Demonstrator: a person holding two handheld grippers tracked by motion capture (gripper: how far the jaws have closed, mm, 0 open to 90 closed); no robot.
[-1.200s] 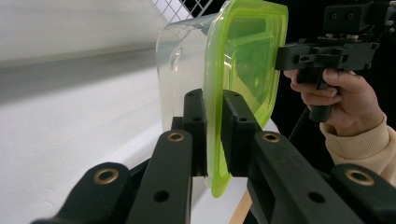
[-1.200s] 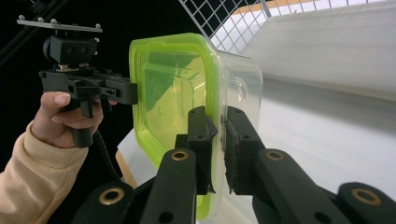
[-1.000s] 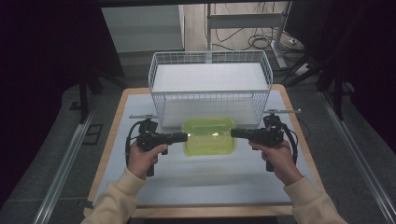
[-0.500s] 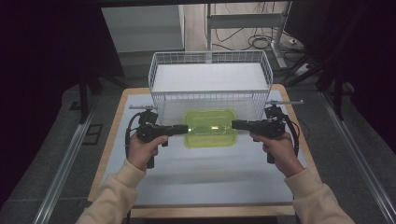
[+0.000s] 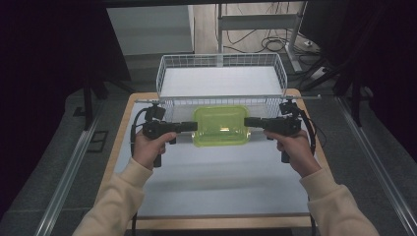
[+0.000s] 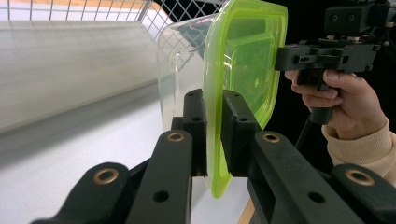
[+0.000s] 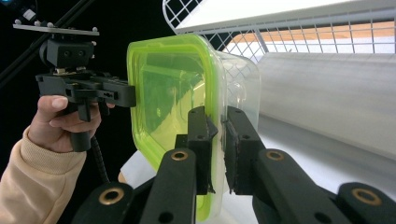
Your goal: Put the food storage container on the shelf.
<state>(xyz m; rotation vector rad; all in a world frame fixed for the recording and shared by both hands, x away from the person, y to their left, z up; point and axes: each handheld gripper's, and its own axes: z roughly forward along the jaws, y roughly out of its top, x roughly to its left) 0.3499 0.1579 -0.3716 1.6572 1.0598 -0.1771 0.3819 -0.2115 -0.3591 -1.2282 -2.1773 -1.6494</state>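
Right now my left claw point(image 5: 195, 127) pinches the rim of the green-lidded box point(image 5: 220, 125) at one end, and my right claw point(image 5: 246, 121) pinches the rim at the other end. Both are clamped on it. So the box hangs between my two claws, level, above the white desk point(image 5: 216, 172). Just past the claws is the white wire basket point(image 5: 221, 78), very near the box.

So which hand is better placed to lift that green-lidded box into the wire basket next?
Neither alone. The left gripper and right gripper each clamp an opposite rim of the box, which hangs level just before the basket. Both should carry together.
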